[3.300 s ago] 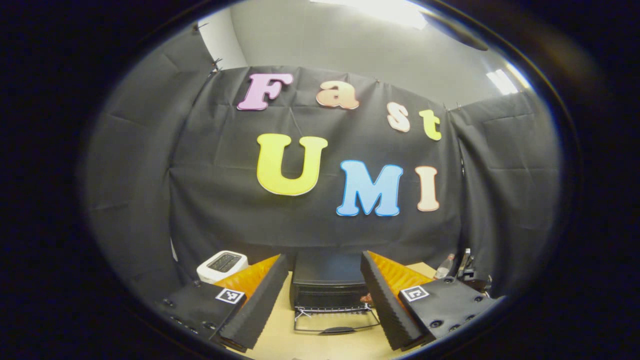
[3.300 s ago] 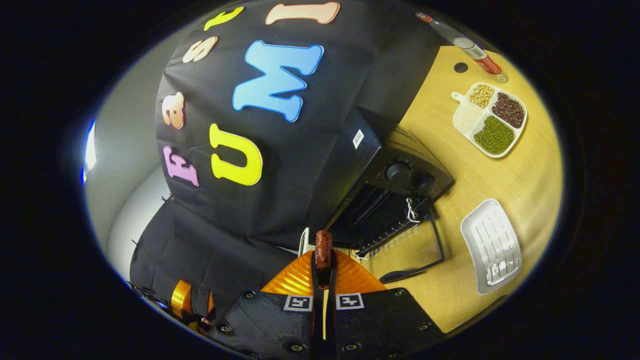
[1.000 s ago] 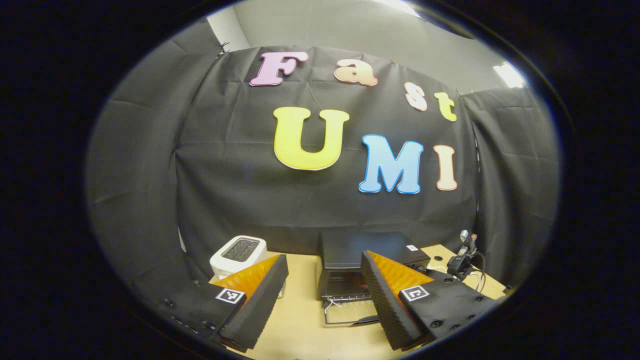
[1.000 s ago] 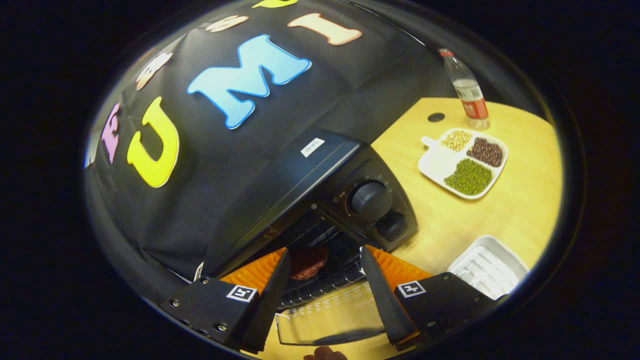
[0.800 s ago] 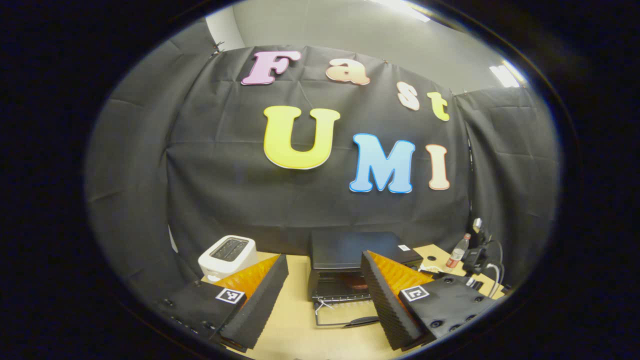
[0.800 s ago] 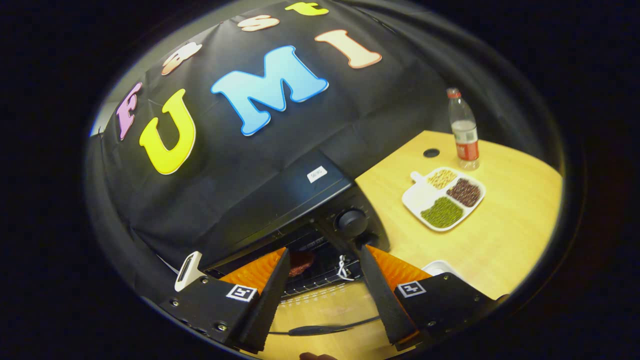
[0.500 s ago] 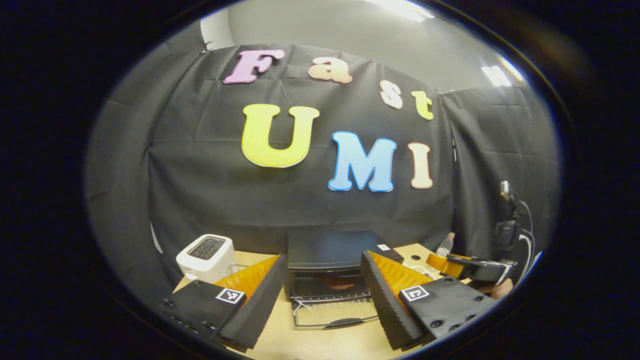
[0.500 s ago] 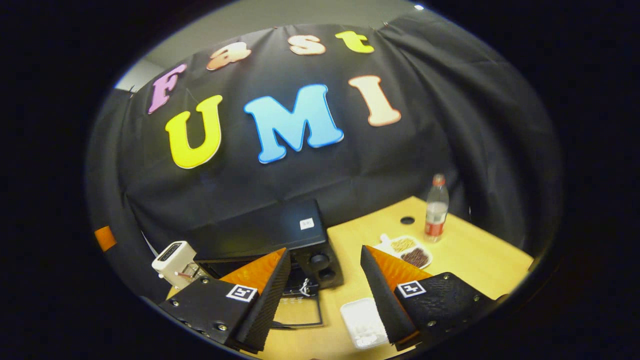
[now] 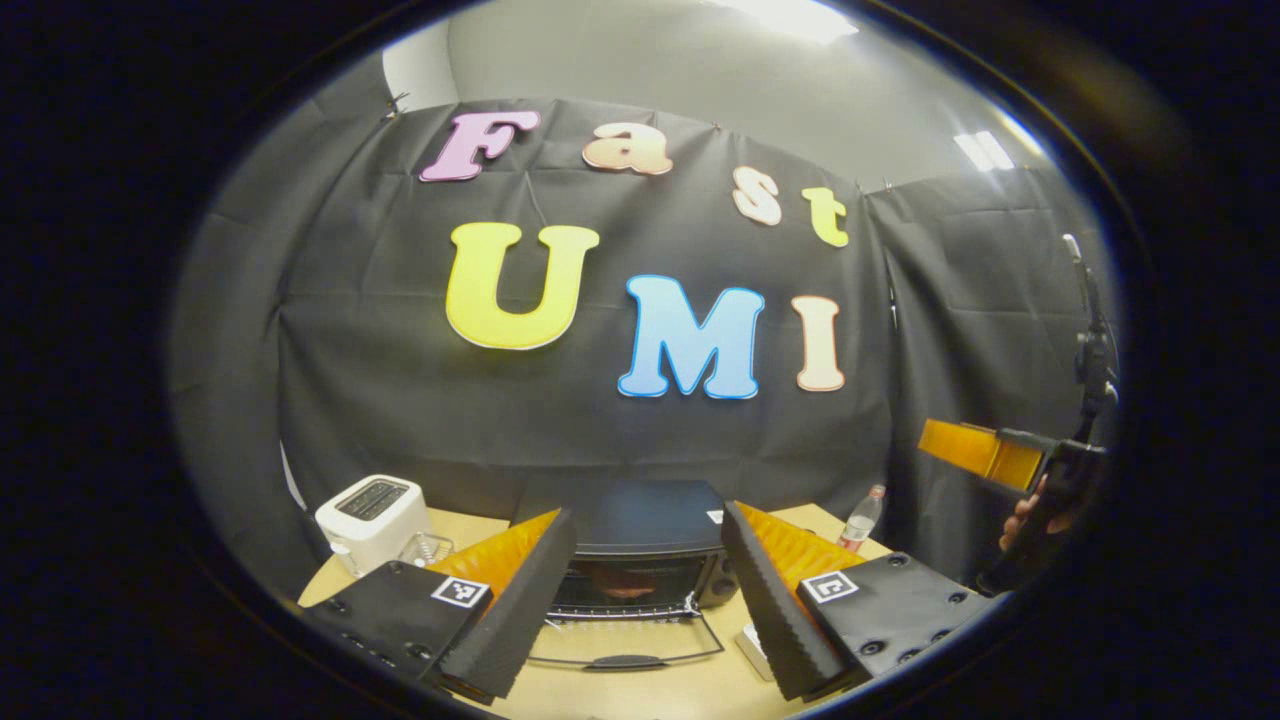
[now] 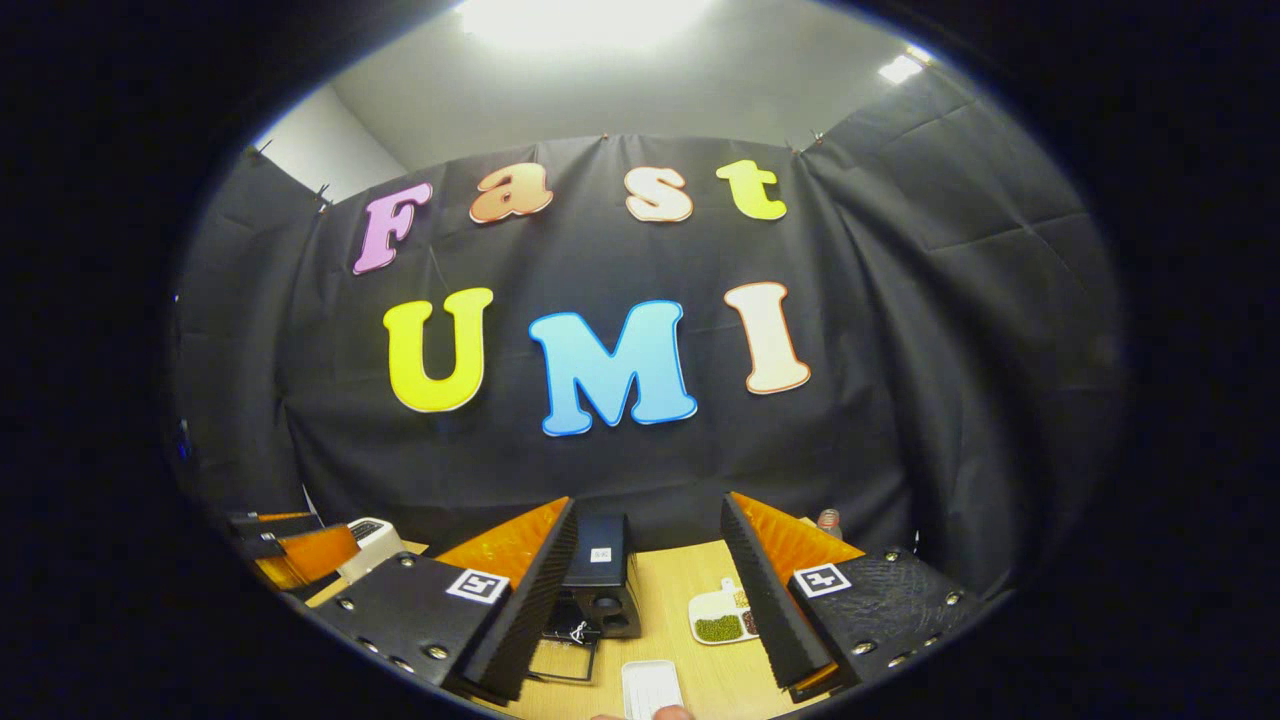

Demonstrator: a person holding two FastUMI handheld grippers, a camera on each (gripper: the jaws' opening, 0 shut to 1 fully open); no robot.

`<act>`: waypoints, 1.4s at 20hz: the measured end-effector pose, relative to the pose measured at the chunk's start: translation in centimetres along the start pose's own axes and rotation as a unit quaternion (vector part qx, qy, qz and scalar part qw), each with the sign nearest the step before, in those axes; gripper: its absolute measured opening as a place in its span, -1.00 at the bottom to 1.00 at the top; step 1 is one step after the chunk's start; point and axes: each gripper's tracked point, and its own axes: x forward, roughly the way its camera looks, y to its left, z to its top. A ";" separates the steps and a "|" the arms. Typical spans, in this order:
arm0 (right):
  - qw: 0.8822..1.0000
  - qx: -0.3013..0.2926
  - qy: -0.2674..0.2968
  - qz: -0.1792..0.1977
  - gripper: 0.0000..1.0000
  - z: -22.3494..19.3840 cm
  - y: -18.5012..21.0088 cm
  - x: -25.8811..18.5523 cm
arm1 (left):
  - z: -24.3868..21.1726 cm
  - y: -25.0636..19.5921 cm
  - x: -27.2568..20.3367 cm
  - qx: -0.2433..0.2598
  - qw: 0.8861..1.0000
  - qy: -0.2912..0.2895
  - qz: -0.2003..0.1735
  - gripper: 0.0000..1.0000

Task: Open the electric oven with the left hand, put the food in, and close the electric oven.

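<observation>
Black oven (image 9: 640, 555) door lies dropped flat, food (image 9: 622, 583) inside; both tools wide.

The electric oven (image 9: 640, 545) is black, and what lies inside looks reddish-brown, though dimly lit. It stands on a pale wood-grain table (image 10: 690, 570). The toaster (image 9: 368, 508) is white. A white divided tray (image 10: 722, 614) holds green beans. The bottle (image 9: 860, 520) is clear with a red label.
</observation>
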 end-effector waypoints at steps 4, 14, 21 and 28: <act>1.000 -0.003 -0.004 0.002 0.96 0.9 -1.9 0.3 | -1.2 -1.4 0.4 -0.001 1.000 0.014 0.007 1.00; 1.000 0.015 -0.016 -0.020 0.96 2.0 -5.7 1.0 | -10.5 -2.0 1.1 0.010 0.992 0.121 0.011 0.95; 0.999 0.021 -0.011 -0.030 0.97 1.5 -7.3 1.0 | -19.7 -2.1 1.4 -0.015 0.972 0.236 0.009 1.00; 0.998 0.034 0.011 -0.042 0.96 0.1 -8.8 0.7 | -25.9 -1.3 1.9 -0.007 0.951 0.309 0.008 0.97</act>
